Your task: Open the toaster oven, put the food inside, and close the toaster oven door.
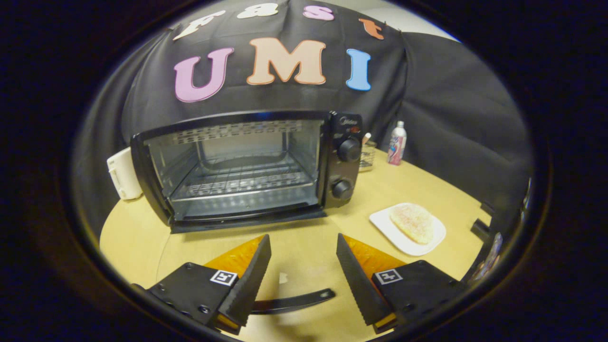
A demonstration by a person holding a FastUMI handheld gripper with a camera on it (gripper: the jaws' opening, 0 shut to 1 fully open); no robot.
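Note:
A black toaster oven (247,166) stands on the round wooden table (304,247), beyond my fingers. Its wire rack (242,183) shows plainly, and the door seems folded down as a dark strip (247,221) along the oven's foot. Two knobs (349,149) sit on its right panel. A flat sugared bread (412,222) lies on a white plate (384,222), ahead and to the right of the right finger. My gripper (302,237) is open above the bare tabletop, a short way in front of the oven, with nothing between its fingers.
A white appliance (124,173) stands against the oven's left side. A glass jar (366,156) and a bottle (397,142) stand to the oven's right at the back. A dark curved bar (292,301) shows low between the fingers. The table's edge curves close behind the plate.

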